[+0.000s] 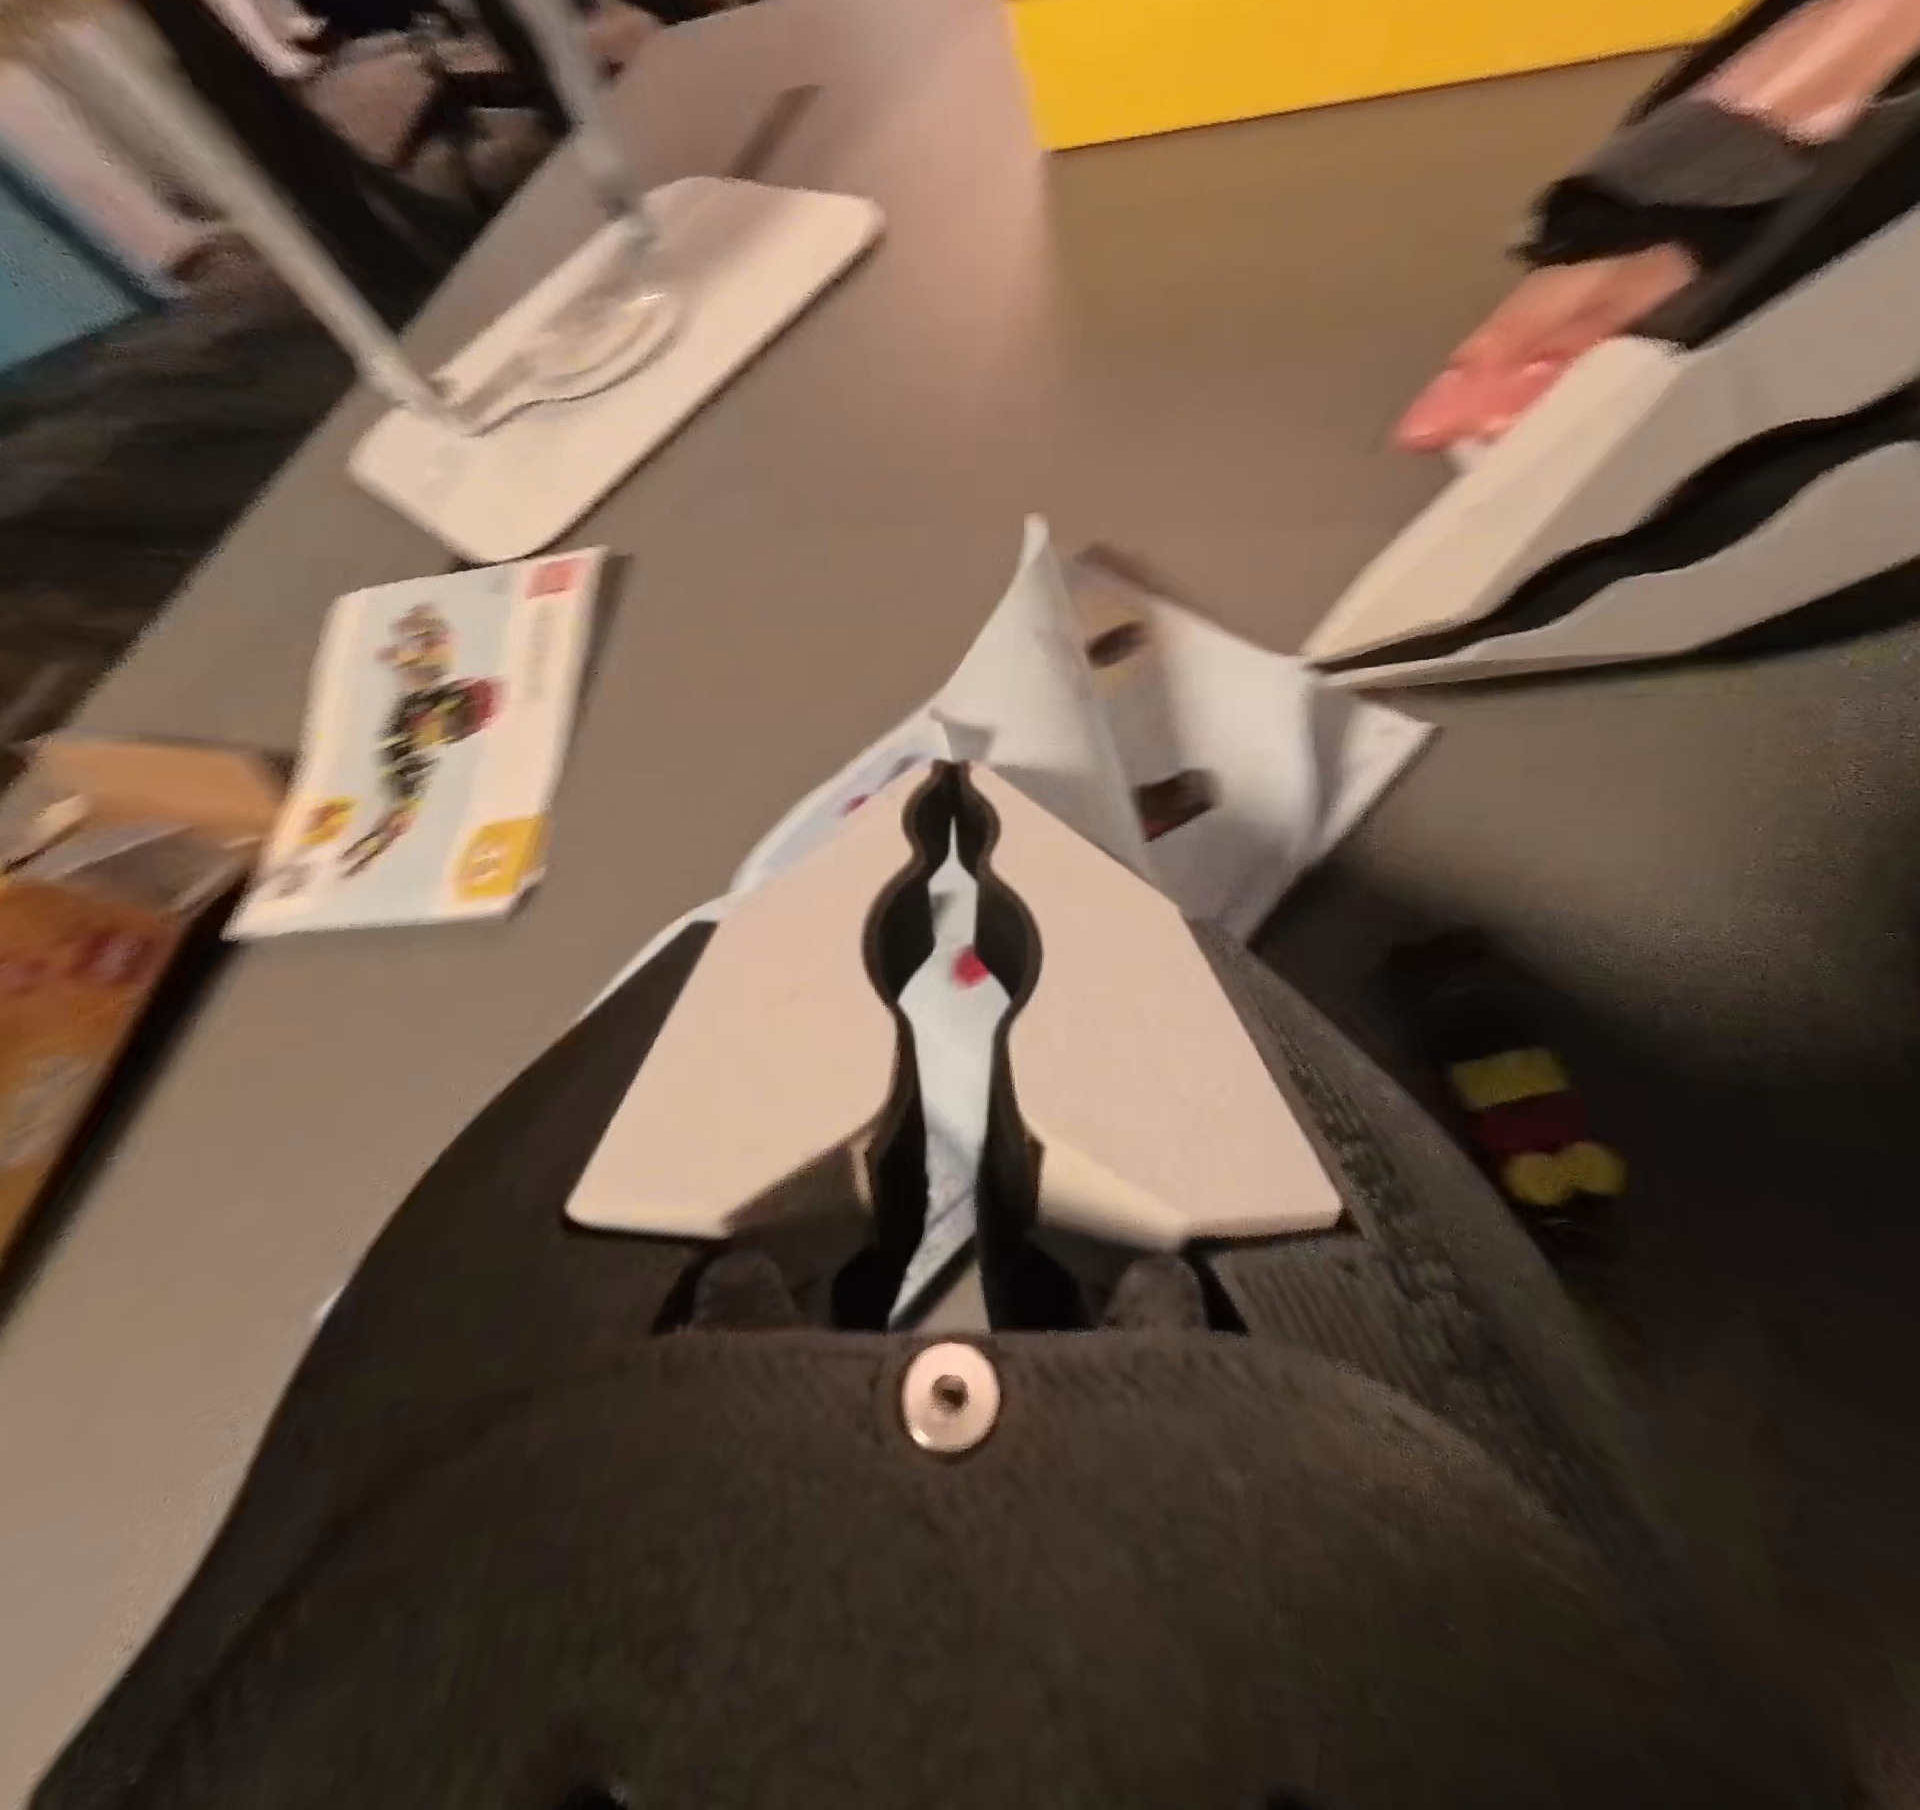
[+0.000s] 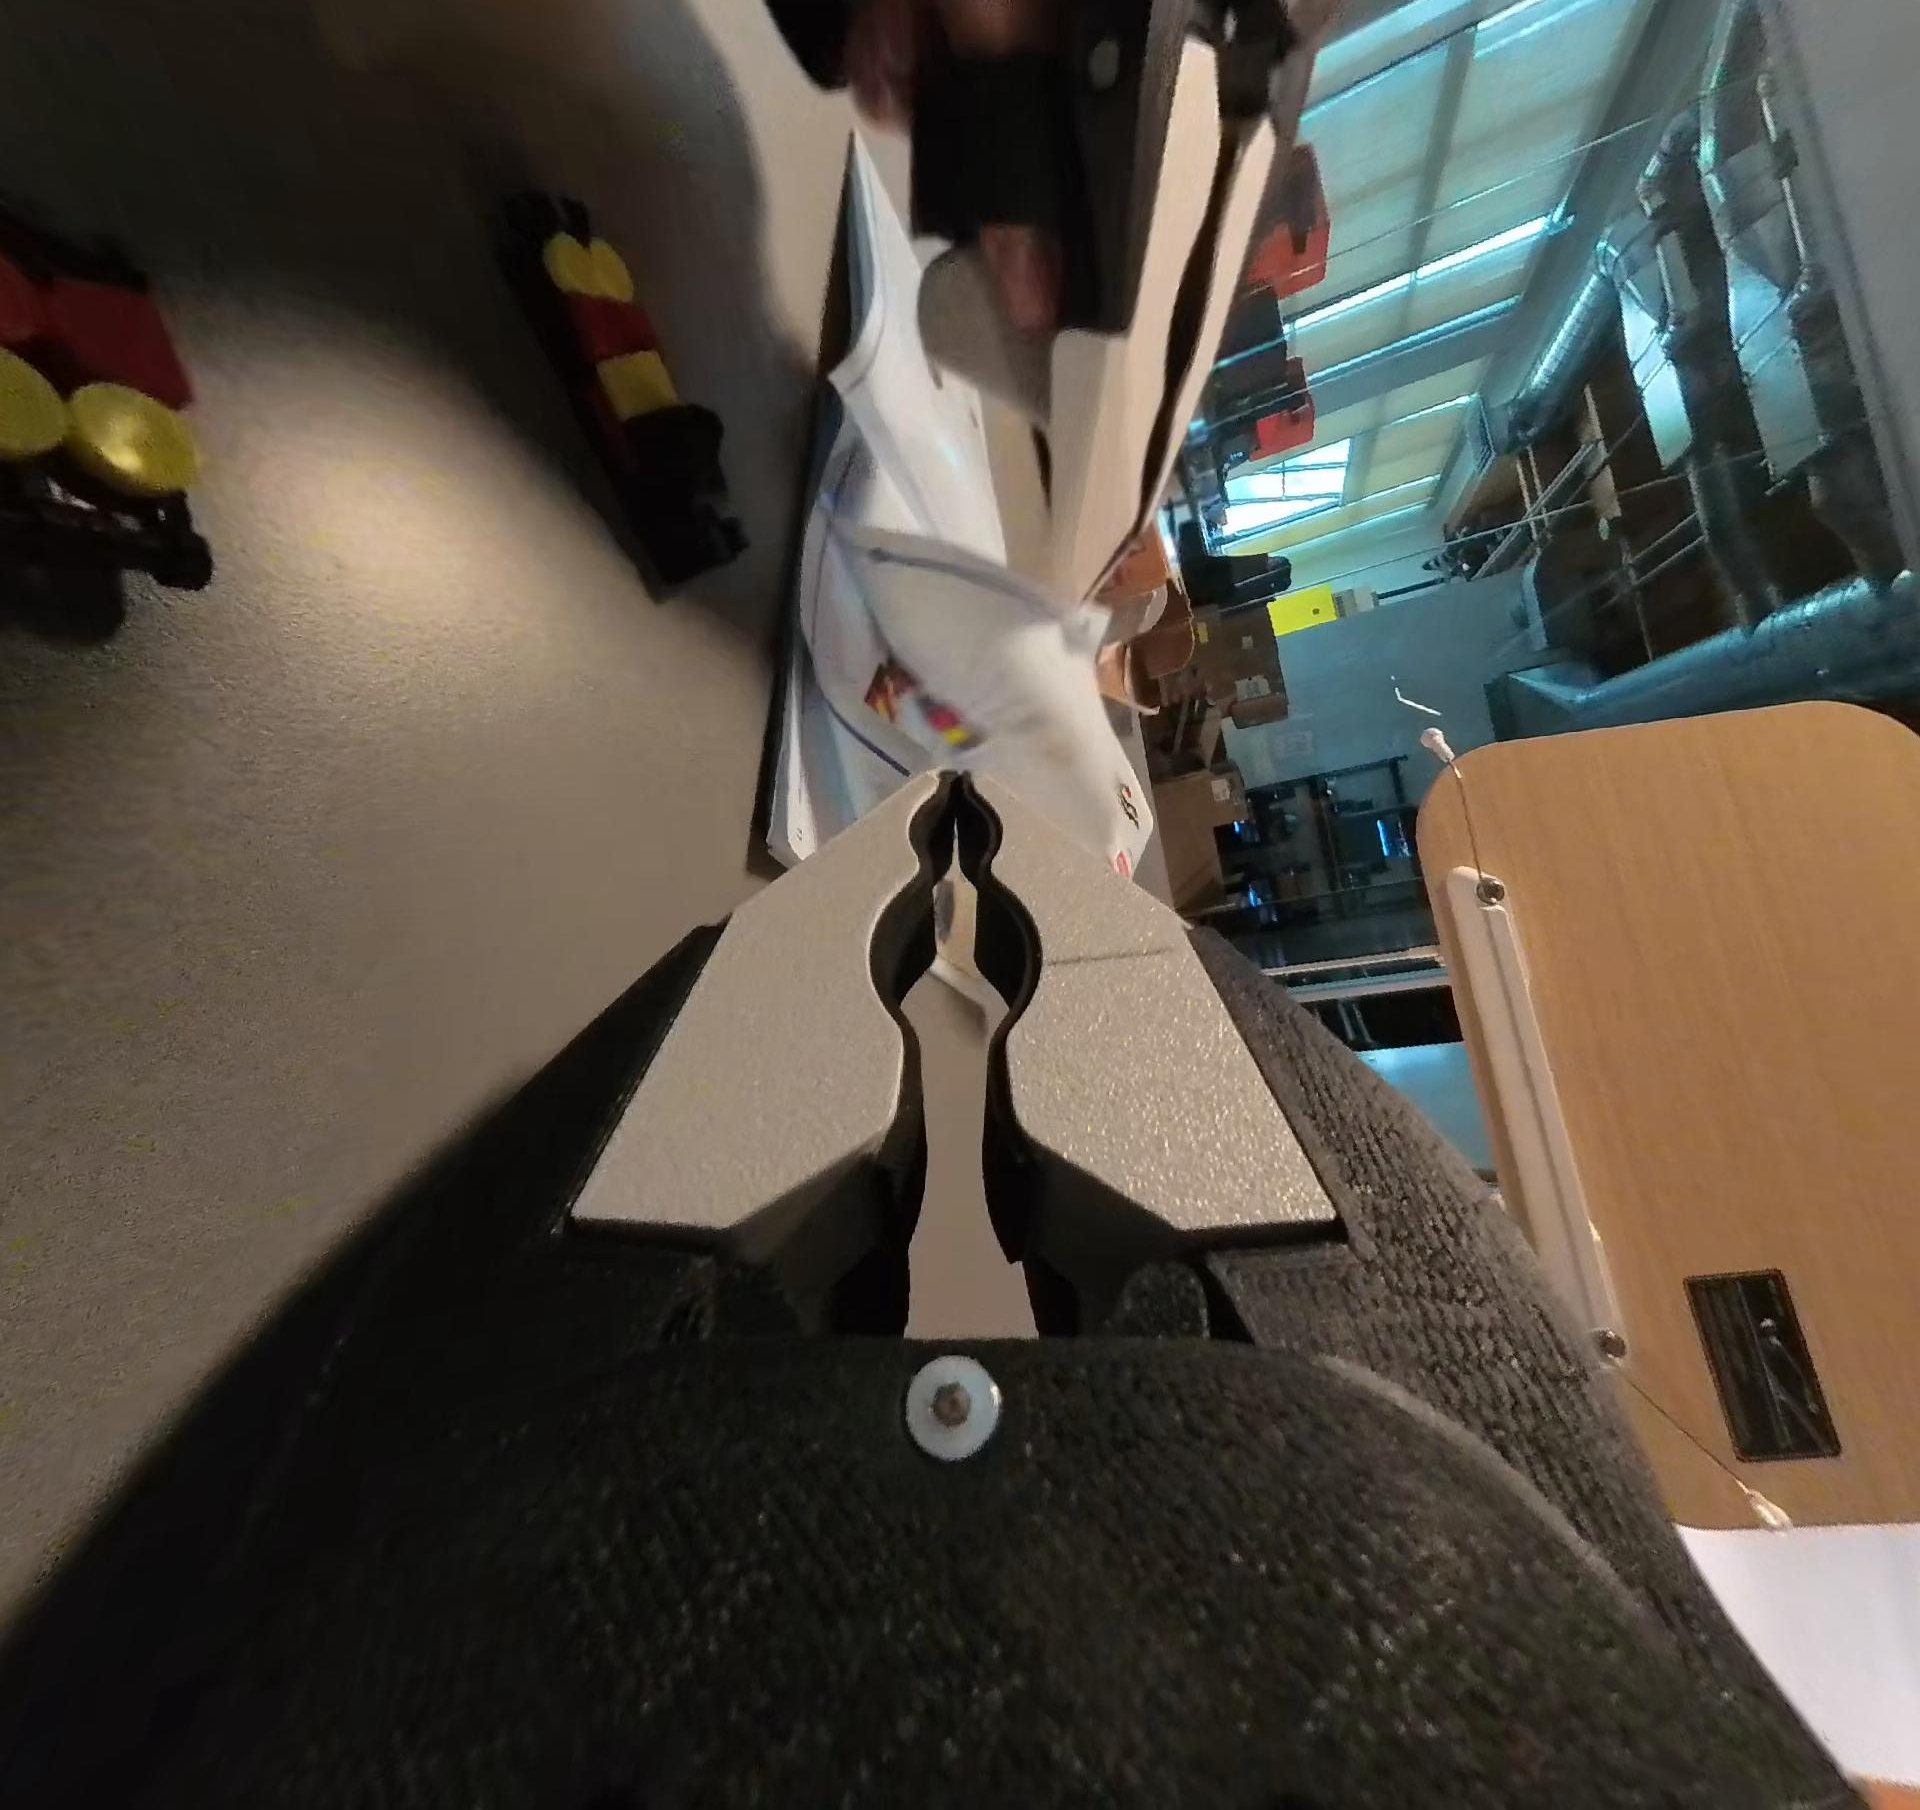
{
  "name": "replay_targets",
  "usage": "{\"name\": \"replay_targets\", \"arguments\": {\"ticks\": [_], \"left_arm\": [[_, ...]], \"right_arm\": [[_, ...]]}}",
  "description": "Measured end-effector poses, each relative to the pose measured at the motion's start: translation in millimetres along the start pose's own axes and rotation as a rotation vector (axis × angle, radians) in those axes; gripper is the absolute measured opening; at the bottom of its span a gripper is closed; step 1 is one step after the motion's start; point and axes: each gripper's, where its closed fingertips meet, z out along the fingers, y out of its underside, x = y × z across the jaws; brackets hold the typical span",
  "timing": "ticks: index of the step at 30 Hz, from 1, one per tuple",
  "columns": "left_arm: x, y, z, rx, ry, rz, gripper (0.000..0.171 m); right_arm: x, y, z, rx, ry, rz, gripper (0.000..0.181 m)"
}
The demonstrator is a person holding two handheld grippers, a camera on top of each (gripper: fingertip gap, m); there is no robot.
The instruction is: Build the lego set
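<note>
In the left wrist view, my left gripper (image 1: 954,773) is shut, its tips pinching a crumpled white printed paper (image 1: 1039,680) that rises off the grey table (image 1: 1039,358). My right gripper (image 1: 1311,661) reaches in from the right and pinches the same paper at its far edge. In the right wrist view, my right gripper (image 2: 954,779) is shut on the white paper (image 2: 997,690), and my left gripper (image 2: 1081,607) comes down from above onto its crumpled corner. Black, red and yellow lego builds (image 2: 623,389) (image 2: 83,430) lie on the table to the left. One of them also shows in the left wrist view (image 1: 1527,1126).
A second printed booklet (image 1: 416,752) lies left of the paper, with an orange box (image 1: 73,1012) at the left edge. A white lamp base (image 1: 623,358) stands behind, and a yellow box (image 1: 1351,15) at the back. A wooden panel (image 2: 1714,1085) stands off the table edge. The left gripper's tips are roughly 7 cm from the right gripper's.
</note>
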Motion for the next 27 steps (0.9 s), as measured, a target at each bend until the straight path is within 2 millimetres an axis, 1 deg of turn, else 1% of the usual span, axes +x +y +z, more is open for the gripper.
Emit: {"name": "replay_targets", "arguments": {"ticks": [2, 3, 5, 6, 8, 9, 10, 11, 12, 13, 14, 15, 16, 17, 19, 20, 22, 23, 24, 26, 27], "left_arm": [[-33, 10, -17, -0.028, -0.153, -0.03, 0.0], [-50, 19, -28, -0.07, -0.252, -0.006, 0.0], [-78, 36, -54, -0.211, -0.466, 0.158, 0.0], [-84, 46, -65, -0.292, -0.532, 0.218, 0.0], [-86, 76, -81, -0.455, -0.58, 0.224, 0.0], [-83, 91, -86, -0.515, -0.574, 0.18, 0.0], [-81, 100, -90, -0.525, -0.584, 0.132, 0.0], [-78, 104, -93, -0.516, -0.584, 0.097, 0.0], [-75, 104, -96, -0.494, -0.583, 0.051, 0.002], [-71, 100, -97, -0.447, -0.558, -0.021, 0.013], [-66, 90, -98, -0.359, -0.526, -0.109, 0.025], [-65, 74, -101, -0.24, -0.505, -0.189, 0.033], [-66, 56, -106, -0.099, -0.492, -0.246, 0.036], [-69, 38, -115, 0.047, -0.499, -0.282, 0.036], [-70, 12, -133, 0.296, -0.51, -0.291, 0.037], [-69, 5, -142, 0.389, -0.525, -0.278, 0.039], [-66, 1, -150, 0.497, -0.55, -0.236, 0.039], [-64, 1, -149, 0.517, -0.555, -0.214, 0.039], [-61, 0, -148, 0.536, -0.561, -0.19, 0.039], [-57, -5, -145, 0.566, -0.568, -0.135, 0.039], [-54, -9, -145, 0.579, -0.572, -0.099, 0.039]], "right_arm": [[0, 0, 0, 0.002, -0.002, 0.008, 0.0], [0, 0, 0, 0.002, -0.003, 0.011, 0.0], [0, 0, 0, 0.004, -0.005, 0.014, 0.0], [0, 0, 0, 0.004, -0.006, 0.015, 0.0], [0, 0, 0, 0.007, -0.009, 0.018, 0.0], [-1, 0, 0, 0.008, -0.011, 0.019, 0.0], [-1, -1, 0, 0.01, -0.014, 0.018, 0.0], [-1, -1, 0, 0.011, -0.013, 0.017, 0.0], [-1, -1, -1, 0.014, -0.011, 0.016, 0.0], [-1, -1, -1, 0.015, -0.01, 0.014, 0.0], [-1, -1, -2, 0.014, -0.007, 0.011, 0.0], [-1, 0, -3, 0.012, -0.007, 0.008, 0.0], [-1, 2, -3, 0.003, -0.011, 0.011, 0.0], [-1, 6, -4, -0.009, -0.014, 0.021, 0.0], [5, 15, -9, -0.023, 0.005, 0.031, 0.0], [9, 21, -13, -0.036, 0.022, 0.032, 0.005], [19, 34, -22, -0.067, 0.065, 0.065, 0.016], [28, 40, -27, -0.075, 0.104, 0.119, 0.017], [39, 42, -30, -0.068, 0.14, 0.216, 0.018], [53, 33, -29, -0.006, 0.148, 0.503, 0.023], [56, 26, -22, 0.007, 0.126, 0.64, 0.026]]}}
